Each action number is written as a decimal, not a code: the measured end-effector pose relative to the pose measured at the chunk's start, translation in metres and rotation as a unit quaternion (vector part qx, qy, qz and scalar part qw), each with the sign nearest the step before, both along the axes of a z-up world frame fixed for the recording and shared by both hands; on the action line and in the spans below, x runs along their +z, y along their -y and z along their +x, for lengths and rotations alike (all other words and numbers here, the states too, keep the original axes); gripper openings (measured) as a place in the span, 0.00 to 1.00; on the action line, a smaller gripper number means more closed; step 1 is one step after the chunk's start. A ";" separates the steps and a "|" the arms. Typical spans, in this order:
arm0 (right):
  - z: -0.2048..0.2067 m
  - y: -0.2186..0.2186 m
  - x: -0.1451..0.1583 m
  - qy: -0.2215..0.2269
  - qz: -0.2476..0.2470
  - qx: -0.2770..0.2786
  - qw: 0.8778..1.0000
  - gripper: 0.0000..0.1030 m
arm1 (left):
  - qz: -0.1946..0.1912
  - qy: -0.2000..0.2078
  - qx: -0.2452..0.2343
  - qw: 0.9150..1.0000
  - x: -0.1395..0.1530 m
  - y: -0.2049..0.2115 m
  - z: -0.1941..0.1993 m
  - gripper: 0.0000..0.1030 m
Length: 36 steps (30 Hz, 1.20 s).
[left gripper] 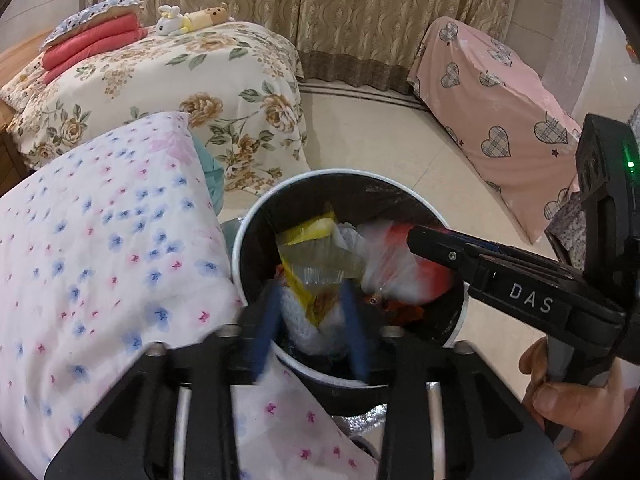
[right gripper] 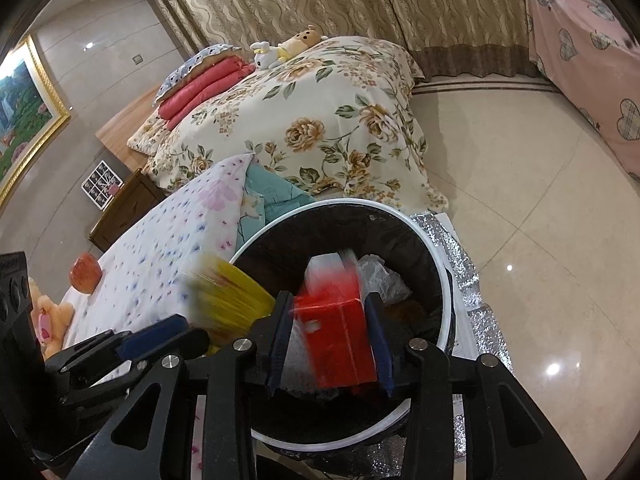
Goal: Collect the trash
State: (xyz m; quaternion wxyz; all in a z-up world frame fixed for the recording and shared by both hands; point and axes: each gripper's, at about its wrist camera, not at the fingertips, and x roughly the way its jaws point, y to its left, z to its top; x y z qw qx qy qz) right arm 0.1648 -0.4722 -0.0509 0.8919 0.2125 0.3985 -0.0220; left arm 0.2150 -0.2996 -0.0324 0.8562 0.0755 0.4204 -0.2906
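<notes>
A round trash bin [left gripper: 456, 322] with a white rim and black liner stands on the floor beside the bed; it also shows in the right wrist view [right gripper: 442, 276]. My left gripper [left gripper: 310, 322] is over the bin with its jaws apart, and a yellow and clear wrapper [left gripper: 316, 256] hangs blurred between the fingers. My right gripper [right gripper: 330, 338] is over the bin with a red and white plastic package [right gripper: 340, 324] between its fingers. In the left wrist view the right gripper [left gripper: 420, 240] reaches in from the right against that package [left gripper: 396, 264]. White tissue and plastic lie inside the bin.
A pillow with small blue and pink flowers [left gripper: 100, 248] lies left of the bin. A floral-covered bed [right gripper: 320, 120] is behind it, with red folded bedding and plush toys. Pink heart-print furniture [left gripper: 492, 112] stands at right. Silver foil matting [right gripper: 460, 248] lies under the bin on the tiled floor.
</notes>
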 end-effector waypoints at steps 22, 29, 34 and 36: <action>-0.044 -0.036 0.028 0.039 0.001 -0.008 0.999 0.86 | -0.064 -0.004 0.088 0.994 0.013 -0.094 -0.035 0.61; -0.059 -0.059 0.029 0.051 -0.006 -0.003 0.999 0.88 | -0.082 0.016 0.125 0.989 0.019 -0.137 -0.054 0.67; -0.073 -0.079 0.032 0.073 -0.012 0.005 0.997 0.91 | -0.086 0.048 0.153 0.983 0.023 -0.168 -0.078 0.73; -0.078 -0.089 0.034 0.084 -0.016 0.011 0.996 0.92 | -0.085 0.056 0.162 0.982 0.024 -0.177 -0.084 0.74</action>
